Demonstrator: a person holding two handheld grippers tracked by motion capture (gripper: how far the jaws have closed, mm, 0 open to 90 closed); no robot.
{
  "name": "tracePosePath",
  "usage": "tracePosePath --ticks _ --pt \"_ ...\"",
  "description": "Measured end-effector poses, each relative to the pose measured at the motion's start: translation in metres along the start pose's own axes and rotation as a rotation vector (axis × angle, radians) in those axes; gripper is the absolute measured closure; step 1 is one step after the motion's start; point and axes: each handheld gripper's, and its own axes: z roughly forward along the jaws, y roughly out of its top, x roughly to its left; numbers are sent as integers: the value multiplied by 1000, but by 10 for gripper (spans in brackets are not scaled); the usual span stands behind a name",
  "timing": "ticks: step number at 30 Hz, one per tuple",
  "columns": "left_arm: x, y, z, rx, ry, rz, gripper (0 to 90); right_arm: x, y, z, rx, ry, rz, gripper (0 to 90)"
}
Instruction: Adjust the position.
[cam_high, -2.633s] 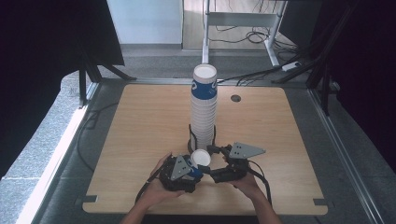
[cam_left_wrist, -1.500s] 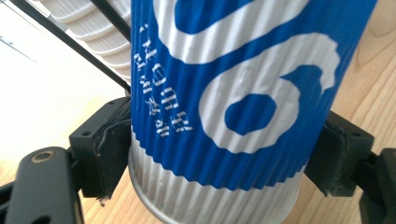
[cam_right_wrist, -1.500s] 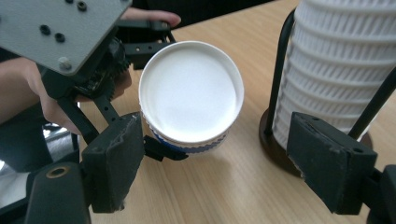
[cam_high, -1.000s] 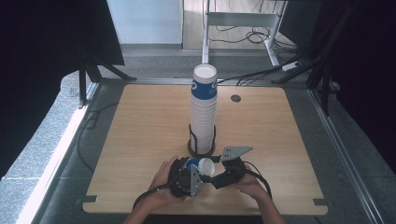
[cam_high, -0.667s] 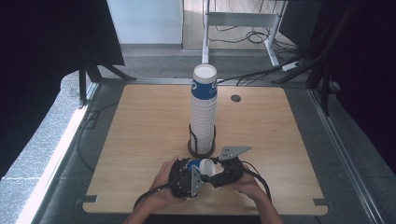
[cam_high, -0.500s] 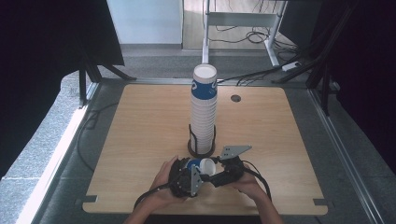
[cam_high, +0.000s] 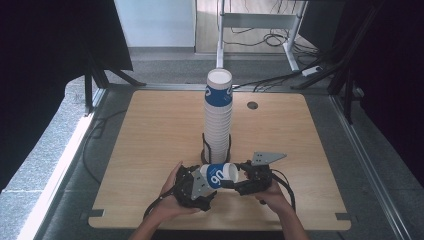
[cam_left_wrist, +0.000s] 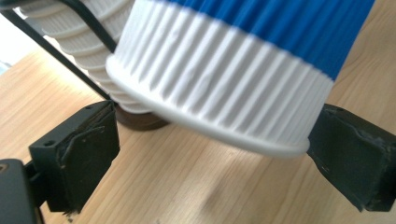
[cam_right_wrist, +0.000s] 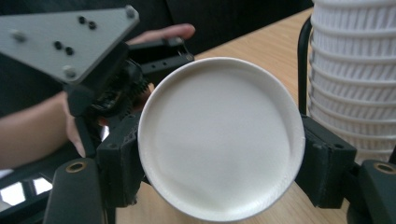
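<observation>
Since a second ago the left gripper (cam_high: 207, 182) has spread its jaws off the cup (cam_high: 218, 175); they now flank its rim end (cam_left_wrist: 205, 126) without touching. The right gripper (cam_right_wrist: 219, 161) has just closed and clamps its base (cam_right_wrist: 219, 137). The cup lies level, lengthwise between them, just before the cup stack (cam_high: 218, 117).

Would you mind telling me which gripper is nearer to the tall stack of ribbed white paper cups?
Right, I think, though narrowly. The right gripper sits just below and right of the stack's base; the left gripper lies lower left, slightly farther off. A blue-and-white cup lies between them.
</observation>
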Motion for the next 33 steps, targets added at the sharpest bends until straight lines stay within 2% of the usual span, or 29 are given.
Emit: tracePosePath --ticks 5,8,13,18,20,27,33 --pt "1 1 -5 -54 -40 -8 49 -1 -2 2 13 30 9 271" --pt "0 1 -5 -62 -50 6 50 -1 -4 4 15 54 18 271" --pt "-3 2 -5 -71 -61 26 50 0 -5 8 36 74 9 271" --pt "-5 1 -4 -68 -63 38 67 1 -7 13 59 88 6 271" --pt "-6 1 -3 -60 -62 49 101 2 -8 15 65 91 7 271" --pt "-5 -1 0 -26 -71 71 127 1 -10 18 85 81 5 268" --pt "-4 -2 1 -19 -77 84 137 0 -12 20 96 79 17 262"
